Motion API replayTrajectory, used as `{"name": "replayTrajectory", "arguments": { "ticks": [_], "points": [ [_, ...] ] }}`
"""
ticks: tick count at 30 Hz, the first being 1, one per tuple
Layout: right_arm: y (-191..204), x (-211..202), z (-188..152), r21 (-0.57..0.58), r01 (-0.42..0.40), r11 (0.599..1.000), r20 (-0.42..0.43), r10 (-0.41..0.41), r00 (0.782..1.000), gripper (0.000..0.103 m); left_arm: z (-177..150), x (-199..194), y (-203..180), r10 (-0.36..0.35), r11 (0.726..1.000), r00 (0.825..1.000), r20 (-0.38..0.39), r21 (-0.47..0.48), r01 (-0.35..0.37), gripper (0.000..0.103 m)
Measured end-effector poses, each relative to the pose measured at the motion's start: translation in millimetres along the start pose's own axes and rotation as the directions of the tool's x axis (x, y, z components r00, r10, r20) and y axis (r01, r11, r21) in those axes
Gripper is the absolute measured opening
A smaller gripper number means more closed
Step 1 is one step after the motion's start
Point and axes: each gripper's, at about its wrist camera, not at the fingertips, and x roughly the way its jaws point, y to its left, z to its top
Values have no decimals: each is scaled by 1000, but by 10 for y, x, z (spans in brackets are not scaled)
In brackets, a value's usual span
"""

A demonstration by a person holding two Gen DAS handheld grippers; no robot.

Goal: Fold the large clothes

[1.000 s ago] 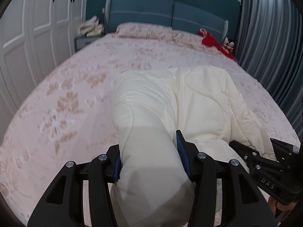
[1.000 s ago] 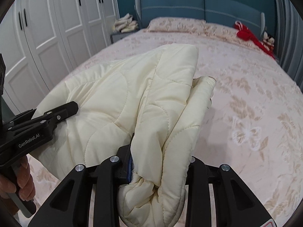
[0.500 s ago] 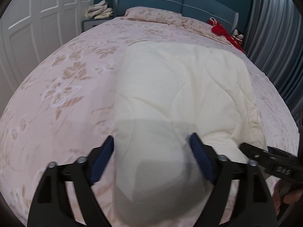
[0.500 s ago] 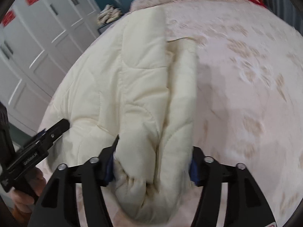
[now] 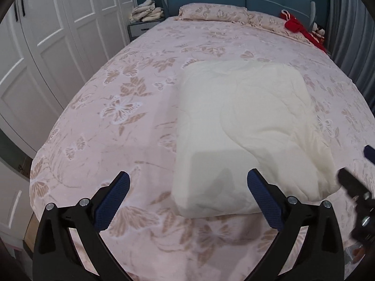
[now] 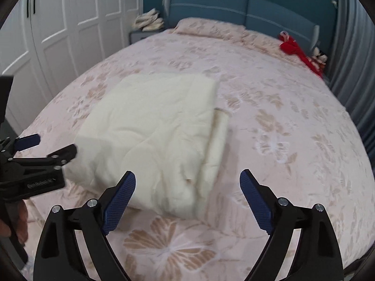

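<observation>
A cream quilted garment (image 5: 246, 126) lies folded into a thick rectangle on the pink floral bed (image 5: 121, 107). It also shows in the right wrist view (image 6: 159, 126). My left gripper (image 5: 187, 199) is open and empty, held above the garment's near left corner. My right gripper (image 6: 187, 196) is open and empty, above the garment's near right edge. The left gripper (image 6: 39, 147) also shows at the left edge of the right wrist view, jaws apart.
The bed (image 6: 281, 121) has a blue headboard (image 6: 234, 7), a pillow (image 5: 211, 14) and a red item (image 6: 295, 49) at the far right. White wardrobe doors (image 5: 46, 46) and a nightstand with folded cloth (image 5: 146, 15) stand left. Grey curtains (image 6: 351, 46) hang right.
Both grippers have opened and let go of the garment, then drawn back towards the foot of the bed. The garment now lies flat and folded on the bed.
</observation>
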Motion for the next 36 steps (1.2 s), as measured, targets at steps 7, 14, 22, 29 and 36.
{"name": "replayTrajectory", "arguments": {
  "ticks": [7, 14, 22, 29, 36],
  "points": [
    [-132, 240, -23, 130, -93, 987, -59, 101, 993, 11, -37, 150, -131, 23, 1000, 999, -33, 19, -23, 98],
    [-190, 567, -142, 144, -73, 987, -156, 95, 983, 8, -104, 361, -190, 5, 1000, 997, -81, 6, -5, 98],
    [-243, 972, -360, 174, -55, 983, -250, 98, 963, 8, -209, 661, -242, -22, 1000, 987, -157, -11, 21, 98],
    [-274, 1141, -379, 186, -63, 980, -274, 114, 955, 8, -258, 812, -308, -7, 1000, 985, -170, -3, 6, 98],
    [-282, 1210, -372, 193, -78, 978, -283, 131, 950, 8, -249, 900, -375, 16, 1000, 986, -169, 15, -13, 98]
  ]
}}
